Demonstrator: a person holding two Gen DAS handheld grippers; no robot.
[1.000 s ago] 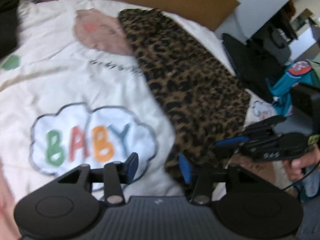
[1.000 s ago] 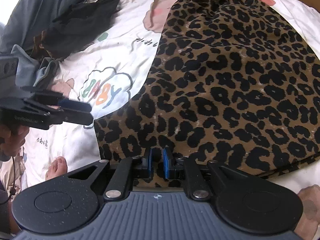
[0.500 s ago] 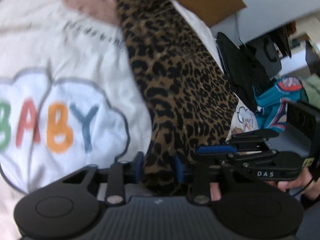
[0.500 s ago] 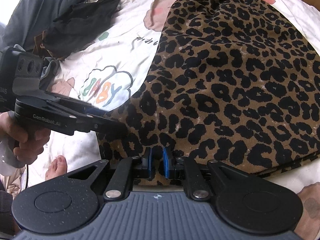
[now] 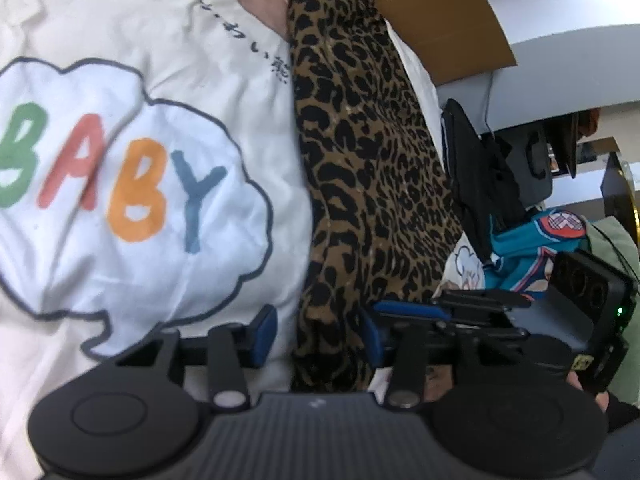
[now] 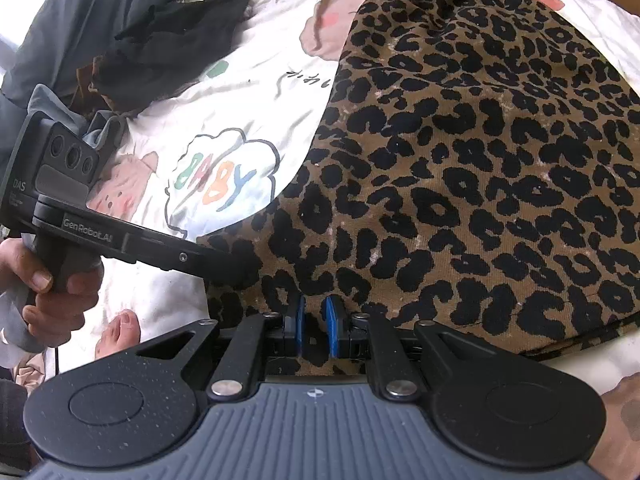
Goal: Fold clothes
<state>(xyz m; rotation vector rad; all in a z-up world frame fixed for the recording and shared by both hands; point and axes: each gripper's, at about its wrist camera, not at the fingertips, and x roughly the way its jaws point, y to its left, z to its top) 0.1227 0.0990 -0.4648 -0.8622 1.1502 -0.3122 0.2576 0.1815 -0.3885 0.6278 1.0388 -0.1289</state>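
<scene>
My right gripper [image 6: 314, 320] pinches the skirt [image 6: 480, 160] hem; left gripper [image 5: 316, 334] fingers opening astride its corner, not yet pinching: I should seat deep before closing

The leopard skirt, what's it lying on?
The leopard skirt lies on a white bedsheet printed with a BABY cloud and a pink shape. Whatever print lies beneath the skirt is covered.

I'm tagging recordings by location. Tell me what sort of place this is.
Most likely a bedroom at home. The leopard-print skirt lies on a bed sheet printed with cartoon clouds and "BABY", other clothes are piled at its edge, and a bare foot rests on it.
</scene>
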